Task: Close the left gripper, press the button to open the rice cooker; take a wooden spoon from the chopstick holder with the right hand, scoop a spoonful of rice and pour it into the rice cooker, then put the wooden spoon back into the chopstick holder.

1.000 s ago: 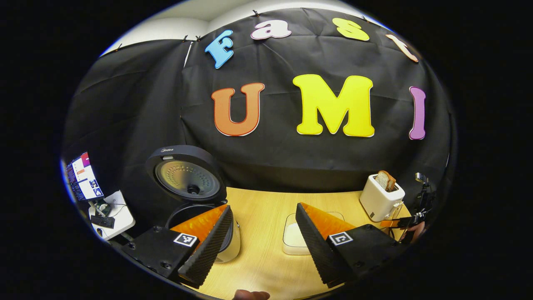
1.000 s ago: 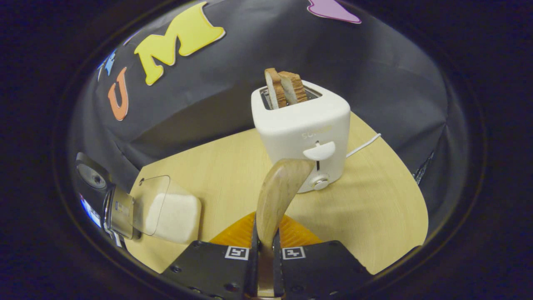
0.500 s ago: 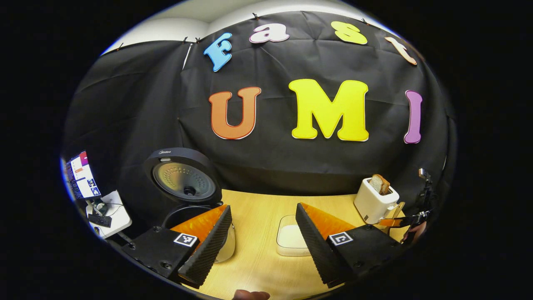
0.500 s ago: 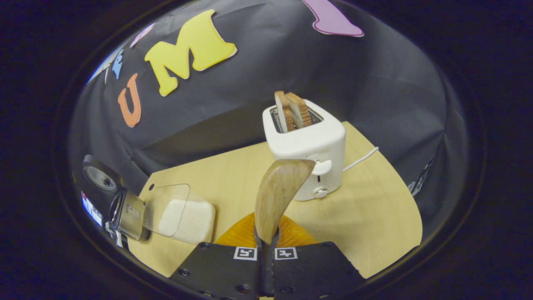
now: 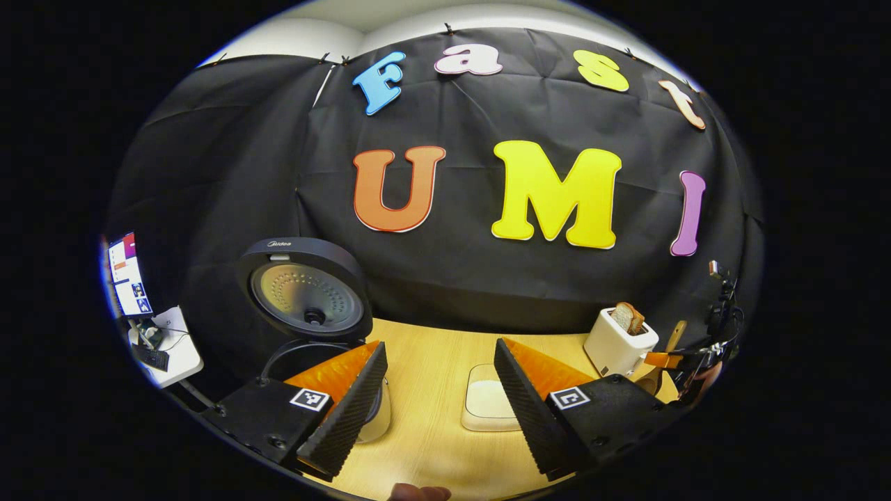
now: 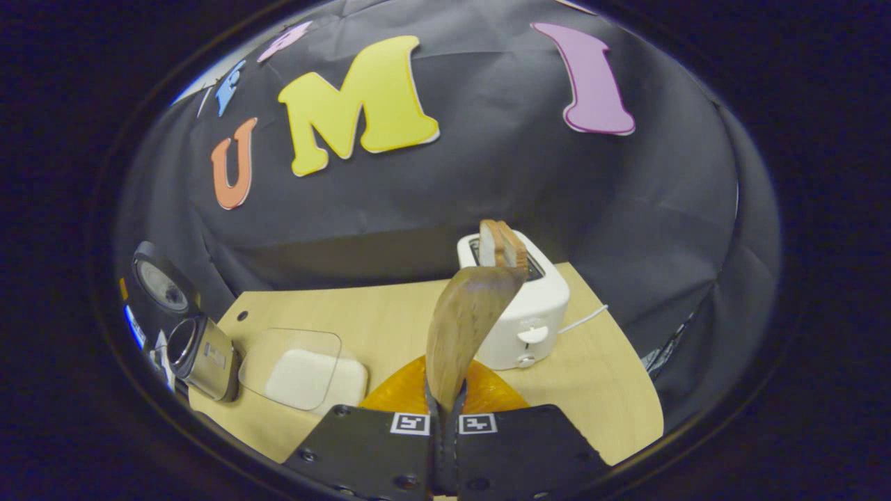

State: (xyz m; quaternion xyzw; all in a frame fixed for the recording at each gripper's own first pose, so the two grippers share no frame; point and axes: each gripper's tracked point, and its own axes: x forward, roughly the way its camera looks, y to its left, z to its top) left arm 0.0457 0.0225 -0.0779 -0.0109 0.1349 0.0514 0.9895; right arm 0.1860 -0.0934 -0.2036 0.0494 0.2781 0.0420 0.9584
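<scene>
The rice cooker (image 5: 306, 299) stands open at the table's left, its round lid raised and its pot partly hidden behind my left finger. My left gripper (image 5: 440, 346) is open, hanging above the table between the cooker and a clear box of white rice (image 5: 487, 403). My right gripper (image 6: 445, 410) is shut on the handle of the wooden spoon (image 6: 466, 327), whose bowl points up in front of the toaster. In the right gripper view the rice box (image 6: 303, 369) lies at lower left, with the cooker (image 6: 202, 355) beyond it. In the left gripper view the right gripper (image 5: 668, 360) holds the spoon (image 5: 674, 335) at far right.
A white toaster (image 6: 522, 327) with two bread slices stands at the table's right rear, also the toaster (image 5: 618, 341) in the left gripper view; its white cable (image 6: 585, 320) trails right. A monitor (image 5: 129, 278) and small white stand sit beyond the table's left edge.
Both grippers have drawn back from the table, so the cooker, rice box and toaster look smaller. The right gripper stays shut on the spoon and has levelled out; the left stays open.
</scene>
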